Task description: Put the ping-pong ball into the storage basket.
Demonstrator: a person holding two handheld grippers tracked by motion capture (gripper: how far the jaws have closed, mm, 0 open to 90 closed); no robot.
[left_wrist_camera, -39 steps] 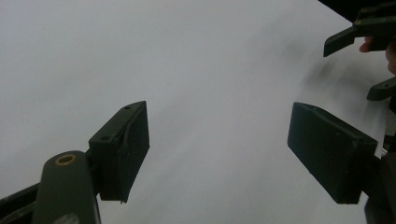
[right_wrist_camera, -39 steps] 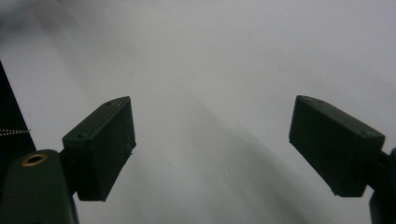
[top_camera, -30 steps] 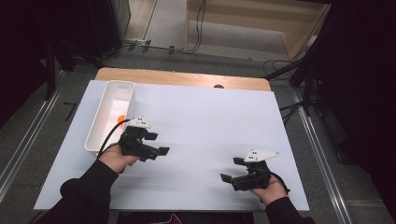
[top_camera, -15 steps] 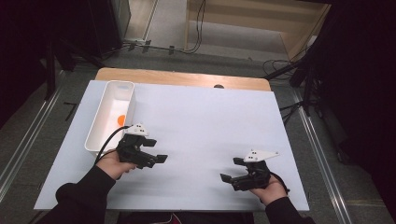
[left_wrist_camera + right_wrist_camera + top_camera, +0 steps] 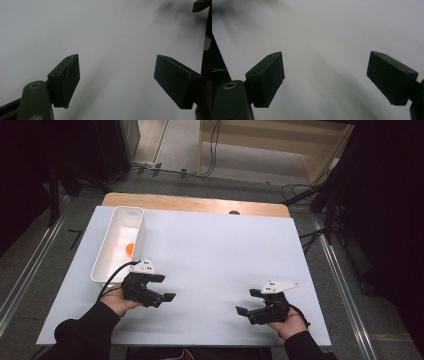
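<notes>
High view: left gripper (image 5: 167, 295), jaws apart and empty, hovers near the table's (image 5: 225, 250) left front, just right of the white bin (image 5: 107, 265) holding an orange ball (image 5: 130, 249); right gripper (image 5: 242, 310), also open and empty, sits front right

A small orange ball (image 5: 129, 249) lies on the floor of a long white rectangular bin (image 5: 138, 236), in the left part of the high view, a little above mid-height. The ball is round, plain and bright against the white inside, sitting about midway along the bin's length and nearer its right wall. The bin is open-topped and upright on the white tabletop (image 5: 220, 255), its long side running from upper right to lower left along the table's left edge.
</notes>
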